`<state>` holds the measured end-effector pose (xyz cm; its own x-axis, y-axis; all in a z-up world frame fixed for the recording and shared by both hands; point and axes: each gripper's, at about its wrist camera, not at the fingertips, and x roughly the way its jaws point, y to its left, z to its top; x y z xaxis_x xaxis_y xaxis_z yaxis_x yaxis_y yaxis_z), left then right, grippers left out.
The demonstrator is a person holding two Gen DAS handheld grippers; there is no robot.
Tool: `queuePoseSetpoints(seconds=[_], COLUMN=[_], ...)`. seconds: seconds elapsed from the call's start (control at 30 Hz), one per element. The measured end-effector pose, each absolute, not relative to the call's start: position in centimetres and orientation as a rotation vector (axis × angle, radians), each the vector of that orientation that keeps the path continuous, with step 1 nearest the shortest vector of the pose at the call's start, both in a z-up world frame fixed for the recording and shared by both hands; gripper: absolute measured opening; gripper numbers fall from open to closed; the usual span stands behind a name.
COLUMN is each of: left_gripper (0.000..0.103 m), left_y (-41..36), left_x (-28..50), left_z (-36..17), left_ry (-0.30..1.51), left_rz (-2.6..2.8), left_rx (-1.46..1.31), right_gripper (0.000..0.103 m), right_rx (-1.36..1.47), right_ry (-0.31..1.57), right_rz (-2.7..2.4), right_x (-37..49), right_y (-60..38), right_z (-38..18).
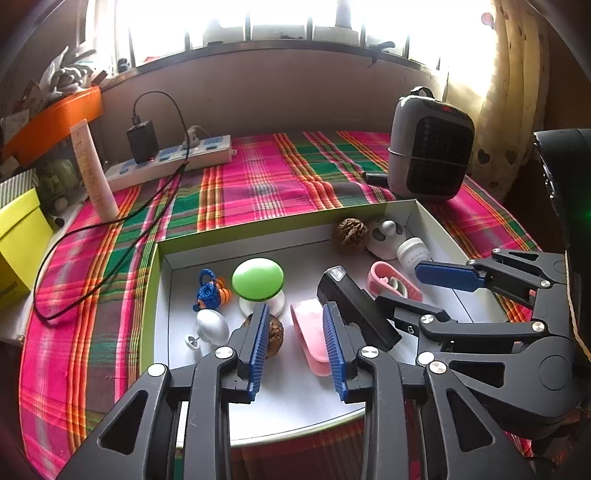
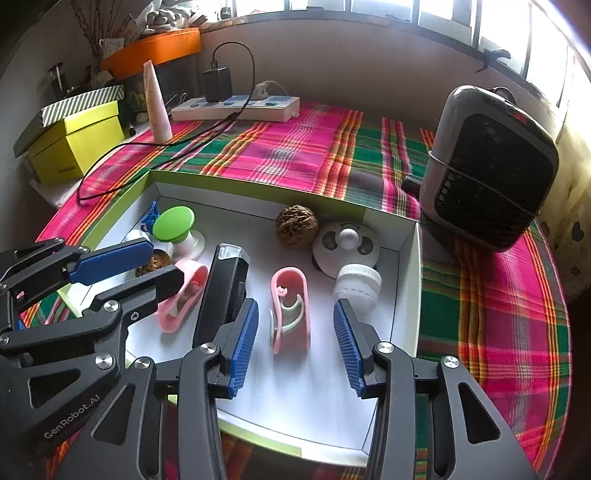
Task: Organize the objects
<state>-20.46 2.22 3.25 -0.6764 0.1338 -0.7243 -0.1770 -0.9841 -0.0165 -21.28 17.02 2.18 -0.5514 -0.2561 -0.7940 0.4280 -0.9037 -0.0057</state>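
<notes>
Box (image 2: 408, 280): white card inside, matt, smooth. Cloth (image 2: 295, 147) beneath: woven plaid, matt. Walnut (image 2: 296, 226): rough, pitted shell. Green knob (image 1: 258, 278): glossy smooth plastic. Pink clip (image 2: 291, 314): smooth plastic, slight sheen. Black block (image 2: 225, 288): matt plastic with a clear end. Crochet toy (image 1: 210, 291): knitted yarn. Gripper pads (image 2: 242, 347): ribbed blue rubber-like, on matt black plastic with bright metal screws.

Strong daylight is admitted through the window (image 1: 280, 22) behind the table, where the panes are blown out to white. The curtain (image 1: 506, 92) is washed out by the same glare. The white box (image 2: 406, 280) is brightly lit, with only soft shadows cast inside it. Heavy fisheye bending and dark vignetting are seen at the corners. The centre is rendered sharply; the edges are softened.
</notes>
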Motion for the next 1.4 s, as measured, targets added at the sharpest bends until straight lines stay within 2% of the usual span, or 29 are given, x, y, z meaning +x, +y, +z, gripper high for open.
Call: queuePoseSetpoints(seconds=[0.8, 1.4], left_gripper=[0.033, 0.034], left_y=[1.0, 0.5], left_x=[-15.0, -9.6], left_z=[5.1, 3.4], left_ry=[-0.024, -0.041], left_rz=[2.764, 2.766], left_rx=[-1.156, -1.245], right_gripper=[0.046, 0.046], right_rx=[1.136, 1.212], right_ry=[0.171, 0.118], right_rz=[-2.559, -2.571], right_x=[-15.1, -9.4], right_y=[18.0, 18.2], right_z=[5.1, 2.9])
